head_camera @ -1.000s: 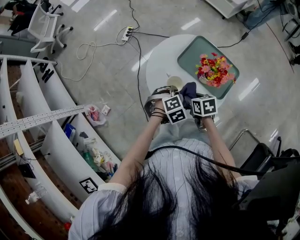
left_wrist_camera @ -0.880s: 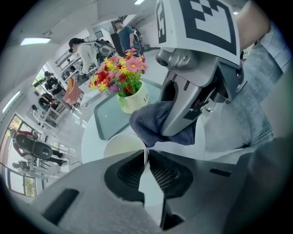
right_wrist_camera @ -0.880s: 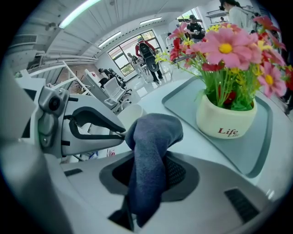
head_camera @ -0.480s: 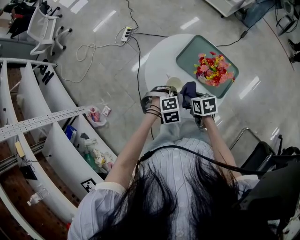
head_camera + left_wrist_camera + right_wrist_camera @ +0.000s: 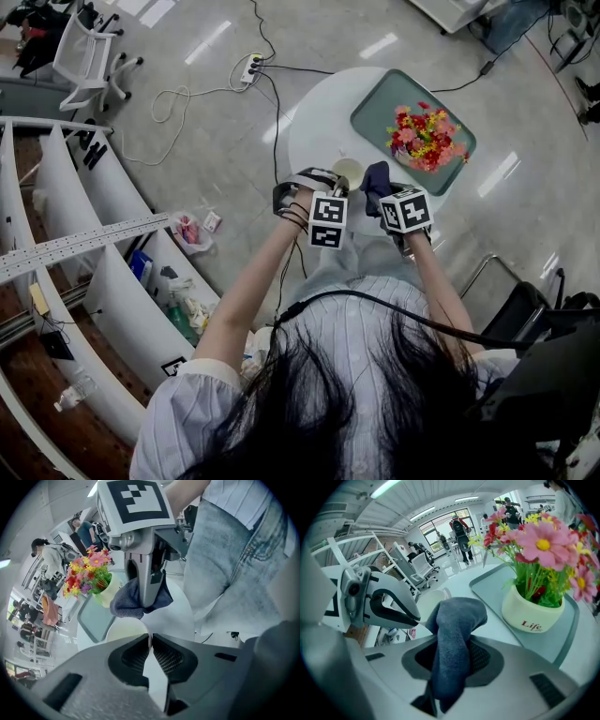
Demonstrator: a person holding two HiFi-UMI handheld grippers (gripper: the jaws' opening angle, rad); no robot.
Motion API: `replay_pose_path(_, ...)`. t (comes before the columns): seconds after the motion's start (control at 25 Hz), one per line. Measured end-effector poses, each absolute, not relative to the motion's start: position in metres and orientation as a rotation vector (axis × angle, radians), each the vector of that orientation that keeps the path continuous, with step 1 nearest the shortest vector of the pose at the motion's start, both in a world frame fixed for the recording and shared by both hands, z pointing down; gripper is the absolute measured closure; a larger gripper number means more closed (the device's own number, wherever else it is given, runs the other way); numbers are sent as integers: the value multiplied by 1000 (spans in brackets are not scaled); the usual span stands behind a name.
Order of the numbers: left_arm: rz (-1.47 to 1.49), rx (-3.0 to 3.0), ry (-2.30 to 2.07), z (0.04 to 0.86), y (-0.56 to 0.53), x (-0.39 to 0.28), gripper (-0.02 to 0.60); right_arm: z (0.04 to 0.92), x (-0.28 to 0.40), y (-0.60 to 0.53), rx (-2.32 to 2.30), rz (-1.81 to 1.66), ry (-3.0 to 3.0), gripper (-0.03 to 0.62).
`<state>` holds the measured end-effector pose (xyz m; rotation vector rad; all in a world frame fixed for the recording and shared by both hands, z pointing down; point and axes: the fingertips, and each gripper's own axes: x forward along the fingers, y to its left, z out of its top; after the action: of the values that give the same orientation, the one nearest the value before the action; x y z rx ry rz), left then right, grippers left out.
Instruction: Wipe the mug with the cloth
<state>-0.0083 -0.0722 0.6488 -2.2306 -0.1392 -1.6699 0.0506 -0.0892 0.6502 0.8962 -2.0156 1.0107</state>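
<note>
- So here's where we're at: our left gripper (image 5: 150, 641) has its jaws clenched tight on the thin wall of the mug (image 5: 123, 631), right at the rim as far as we can make out. Pinching the rim makes sense, since it steadies the mug and leaves the mouth and most of the outside free for wiping.
- The mug sits over the near edge of the round white bench (image 5: 314, 122), mouth facing up. We honestly can't tell if its base is on the bench or lifted a bit.
- The right gripper (image 5: 451, 651) is grasping the cloth (image 5: 457, 620), a dark blue one. It's bunched up between the jaws, with a fat fold poking out past the tips. We'd guess that's on purpose, so the soft wad meets the mug and not the hard jaws.
- The cloth hangs just beside the mug, on its right in the head view. We can't say for sure it's touching yet.
- Both grippers point steeply down and sit close together, which looks like a hold-with-one, rub-with-the-other setup.
- The green tray (image 5: 375, 112) with the flower pot (image 5: 532, 613) is further back on the bench, clear of the work. Nice, nothing to knock over unless the right side swings wide.
</note>
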Motion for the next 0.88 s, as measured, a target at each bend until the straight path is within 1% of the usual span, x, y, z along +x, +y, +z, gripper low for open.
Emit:
replay_pose_path(0.28,-1637,-2161,-243,648,-65,-15,548,650,49,-92,759,809,-2001,470)
replay_pose_path(0.6,-1613,-2115,-309,648,-61,-23,548,642,41,-109,441,285,-1956,470)
replay_pose_path(0.88,-1599,-2069,-352,648,-58,-25,548,640,34,-124,380,142,-1920,470)
